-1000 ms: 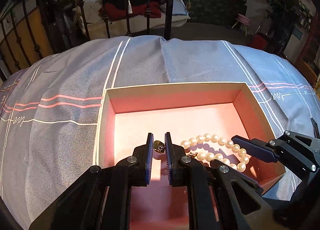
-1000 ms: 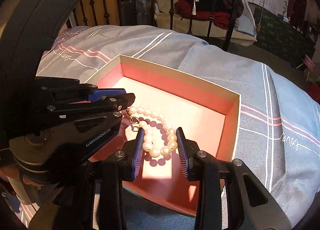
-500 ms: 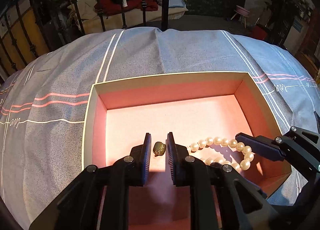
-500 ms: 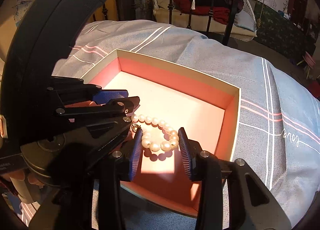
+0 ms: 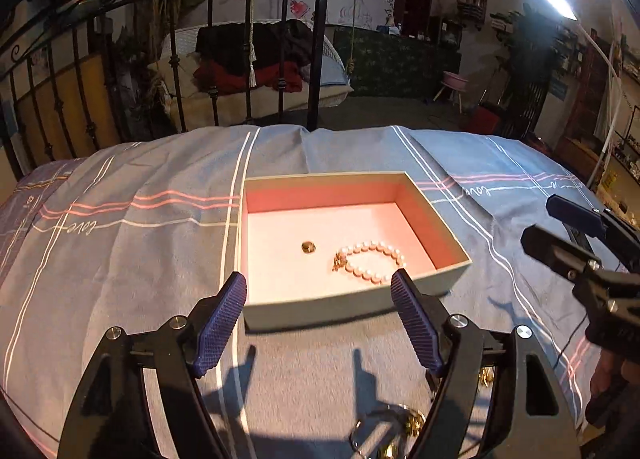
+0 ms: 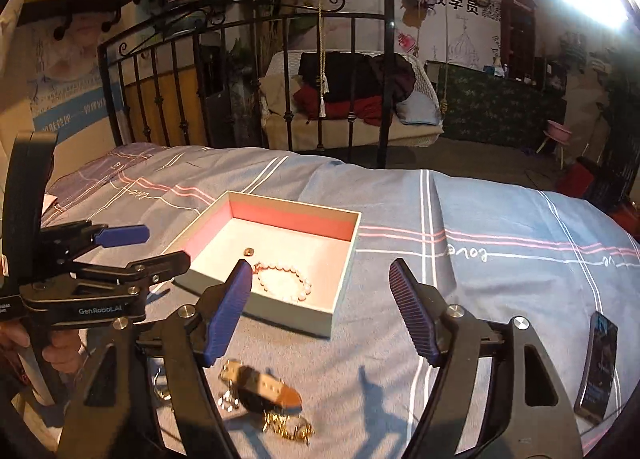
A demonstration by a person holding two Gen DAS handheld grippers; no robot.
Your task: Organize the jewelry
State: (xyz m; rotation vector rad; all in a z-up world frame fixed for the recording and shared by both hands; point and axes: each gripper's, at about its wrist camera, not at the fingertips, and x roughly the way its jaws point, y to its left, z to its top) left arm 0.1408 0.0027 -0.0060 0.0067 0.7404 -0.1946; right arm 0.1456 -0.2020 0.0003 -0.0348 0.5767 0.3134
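Observation:
A shallow box with a pink inside sits on the striped bedspread. On its floor lie a pearl bracelet and a small gold piece, both free. My left gripper hovers in front of the box, jaws opening, nothing between them. My right gripper hangs just right of the box's near corner, jaws also opening and empty. The right wrist view shows the bracelet, the gold piece and the left gripper to the left of the box.
Loose jewelry lies on the bedspread below the grippers: a tan strap piece and gold chain bits, also gold bits. A phone rests at the right. A black iron bedframe stands behind the bed.
Both grippers have drawn back and up out of the box and spread their jaws wide. The gold piece and the pearl bracelet stay lying on the box floor.

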